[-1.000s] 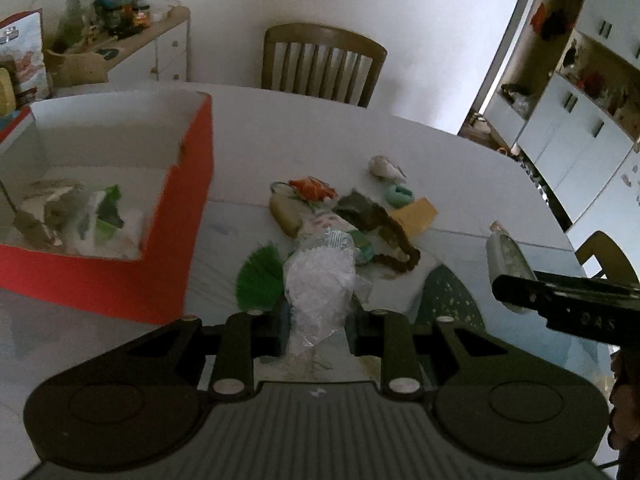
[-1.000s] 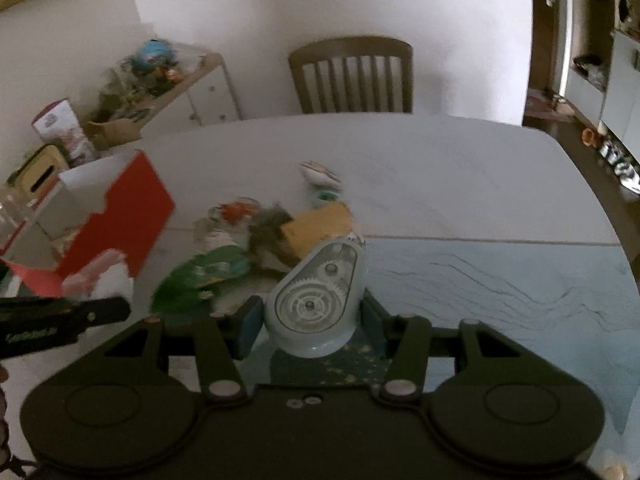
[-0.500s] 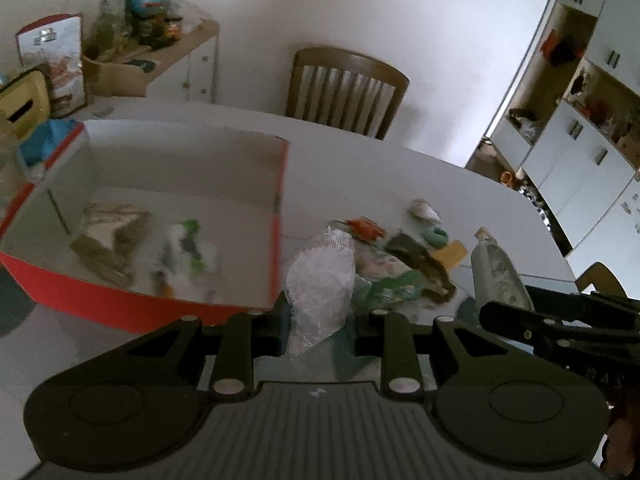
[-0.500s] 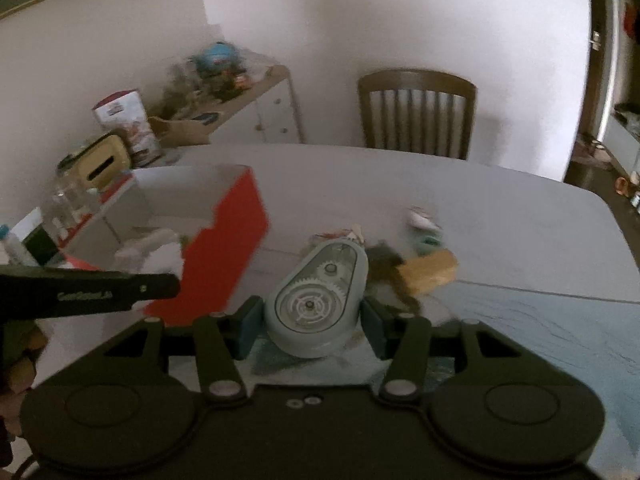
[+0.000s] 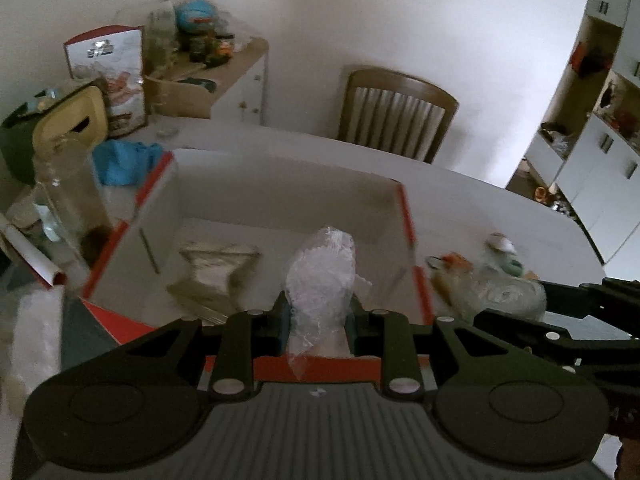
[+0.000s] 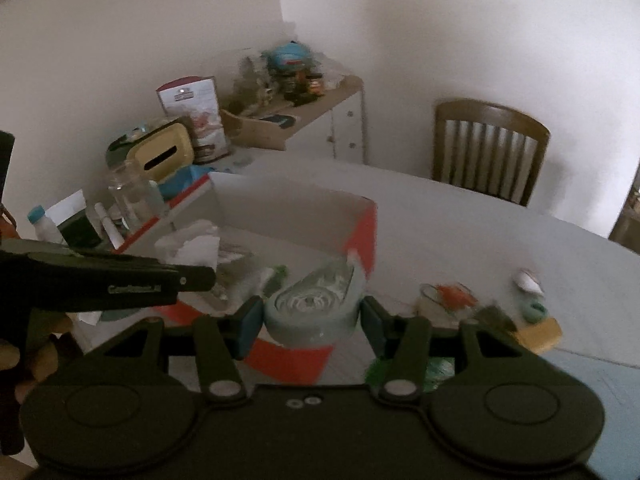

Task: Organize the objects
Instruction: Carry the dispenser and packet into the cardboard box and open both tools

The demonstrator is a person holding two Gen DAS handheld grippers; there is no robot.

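The left gripper (image 5: 318, 316) is pinching a crinkly clear plastic bag (image 5: 320, 280) between nearly closed jaws, above the near wall of the red box (image 5: 406, 216); the right gripper (image 6: 310, 316) is clamping a pale blue tape dispenser (image 6: 312, 304) at about half width, over the box's corner. Both are crowding one opening, so they could be knocking together, or the limp bag could be slipping and catching the rim. Inside the box are lying a folded clear packet (image 5: 218, 272) and some blurred pieces (one green); the remaining clutter (image 6: 480, 304) is waiting on the table (image 6: 480, 232).
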